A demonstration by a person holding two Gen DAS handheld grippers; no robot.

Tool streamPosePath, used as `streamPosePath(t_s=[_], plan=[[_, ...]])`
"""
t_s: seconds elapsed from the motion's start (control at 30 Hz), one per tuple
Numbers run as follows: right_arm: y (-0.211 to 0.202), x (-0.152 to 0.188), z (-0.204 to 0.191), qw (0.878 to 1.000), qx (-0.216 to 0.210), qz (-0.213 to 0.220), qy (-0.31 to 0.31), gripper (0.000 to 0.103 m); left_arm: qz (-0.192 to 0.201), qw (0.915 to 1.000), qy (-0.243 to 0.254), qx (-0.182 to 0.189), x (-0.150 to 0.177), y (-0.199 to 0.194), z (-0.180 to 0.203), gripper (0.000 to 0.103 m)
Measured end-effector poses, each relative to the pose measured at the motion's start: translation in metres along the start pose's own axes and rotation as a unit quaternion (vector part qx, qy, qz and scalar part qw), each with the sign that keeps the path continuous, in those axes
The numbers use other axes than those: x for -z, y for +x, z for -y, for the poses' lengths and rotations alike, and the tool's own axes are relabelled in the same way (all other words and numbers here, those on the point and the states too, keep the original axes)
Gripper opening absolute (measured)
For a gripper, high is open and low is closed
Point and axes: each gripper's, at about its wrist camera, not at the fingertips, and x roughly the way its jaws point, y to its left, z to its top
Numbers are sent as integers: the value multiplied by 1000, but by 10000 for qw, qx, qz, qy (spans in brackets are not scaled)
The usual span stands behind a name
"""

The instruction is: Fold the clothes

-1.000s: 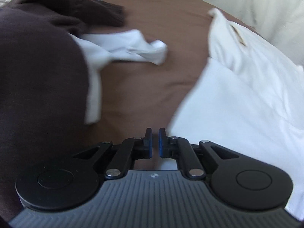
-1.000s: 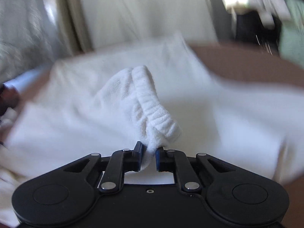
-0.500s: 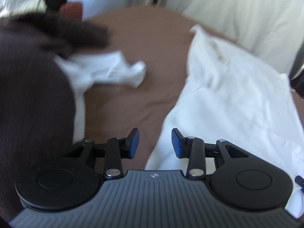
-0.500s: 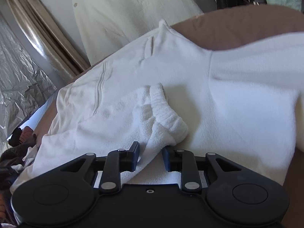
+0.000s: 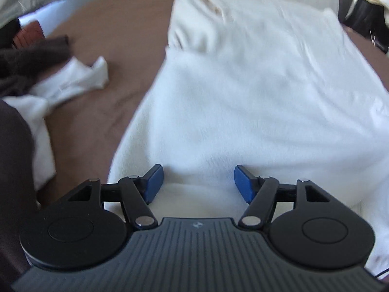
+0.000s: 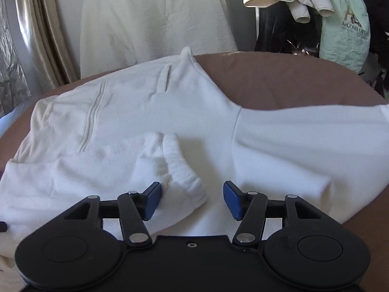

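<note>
Across the middle of both frames lies a white fleece top [image 6: 150, 112] spread on the brown bedcover [image 6: 279, 80]. Right gripper [image 6: 192, 199] spread wide, empty, sleeve cuff [image 6: 180, 170] lying between its fingers, lower centre. Left gripper [image 5: 198, 182] wide too, holding nothing, just over the fleece [image 5: 243, 102]. Dark garment [image 5: 26, 63] and white cloth [image 5: 73, 80] at left edge.

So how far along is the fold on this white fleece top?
Done: one sleeve cuff lies folded across the white fleece top. In hand: nothing; the left gripper and right gripper are both open over it. Left: the other sleeve, spread over the brown cover, then the body folds.
</note>
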Motion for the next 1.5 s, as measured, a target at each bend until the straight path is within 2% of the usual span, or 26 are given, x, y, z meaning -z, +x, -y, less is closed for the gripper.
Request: streamPosePath(t_s=[0.07, 0.13, 0.27, 0.37, 0.53, 0.6, 0.7, 0.77, 0.9, 0.93, 1.0, 1.03, 1.13, 1.2, 1.23, 1.4, 1.5], plan=[[-5, -7, 6, 9999, 109, 56, 20, 62, 351, 9991, -84, -208, -2, -12, -6, 67], [-10, -14, 14, 9999, 112, 86, 4, 62, 555, 9981, -195, -202, -3, -19, -12, 68], [-23, -27, 33, 10000, 37, -57, 8, 62, 817, 9956, -274, 354, -6, -26, -11, 68], [-34, -36, 53, 9995, -129, -262, 94, 62, 999, 9929, -10, 640, -8, -28, 11, 68], [-50, -54, 99, 9962, -383, -717, 321, 62, 968, 9898, 299, 1000, -7, -31, 53, 68], [-53, -66, 116, 9962, -355, -783, 111, 62, 968, 9883, 476, 1078, -5, -31, 70, 68], [-53, -80, 135, 9971, 45, -631, -428, 64, 965, 9870, 677, 1091, -3, -29, 92, 68], [-49, -85, 149, 9969, 256, -520, -529, 65, 941, 9865, 634, 1181, -3, -25, 103, 68], [-29, -67, 183, 9986, -40, -516, 138, 65, 963, 9817, 567, 1541, -4, -25, 135, 68], [-22, -59, 189, 9983, -64, -515, 265, 65, 974, 9816, 722, 1478, -6, -25, 149, 68], [-7, -51, 195, 9959, 191, -833, 307, 65, 1145, 9800, 1129, 1175, -14, -29, 180, 68], [-2, -48, 198, 9945, 289, -955, 329, 65, 1196, 9793, 1171, 1140, -19, -29, 193, 69], [-1, -49, 209, 9950, 213, -874, 438, 65, 1060, 9799, 928, 1413, -33, -26, 230, 70], [-4, -53, 222, 9933, 148, -850, 772, 65, 944, 9780, 753, 1699, -32, -23, 255, 70], [-6, -53, 230, 9919, 121, -796, 978, 65, 922, 9772, 817, 1727, -28, -21, 269, 70], [-9, -49, 273, 9770, 423, -980, 1848, 66, 634, 9720, 1447, 1739, 1, -8, 325, 70], [-13, -46, 294, 9648, 195, -931, 2452, 66, 397, 9709, 1404, 1898, 12, 1, 337, 70]])
